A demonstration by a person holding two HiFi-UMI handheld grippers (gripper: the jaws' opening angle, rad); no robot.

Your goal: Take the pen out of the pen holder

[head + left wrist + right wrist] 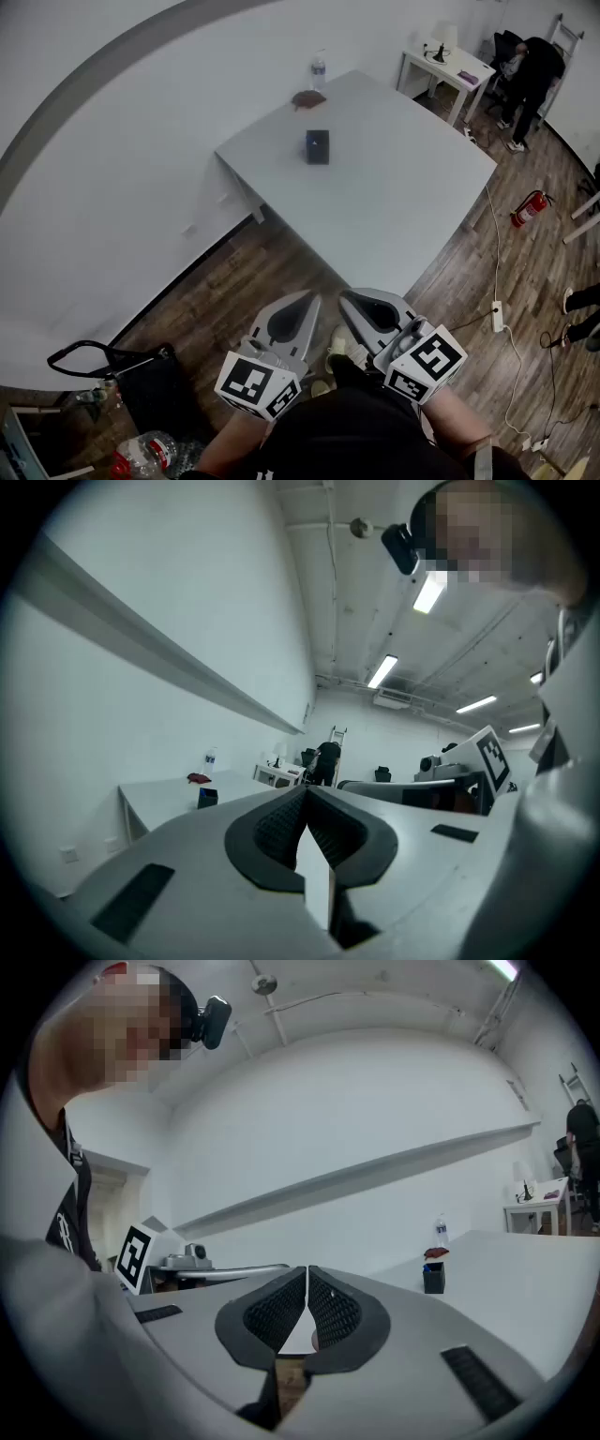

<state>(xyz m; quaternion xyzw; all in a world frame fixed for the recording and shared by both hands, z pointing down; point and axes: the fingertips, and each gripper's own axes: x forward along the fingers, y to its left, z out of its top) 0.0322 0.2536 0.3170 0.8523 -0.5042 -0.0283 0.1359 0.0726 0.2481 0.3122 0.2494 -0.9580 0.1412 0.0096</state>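
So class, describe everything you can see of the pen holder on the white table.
The pen holder is a small, dark, box-shaped container standing upright on the white table, away from its edges. It touches only the tabletop. A fleck of blue shows on it, too small to identify.

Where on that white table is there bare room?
Nearly all of the table is bare: everything from the pen holder to the near and right edges. Only the far corner holds a bottle and a reddish object.
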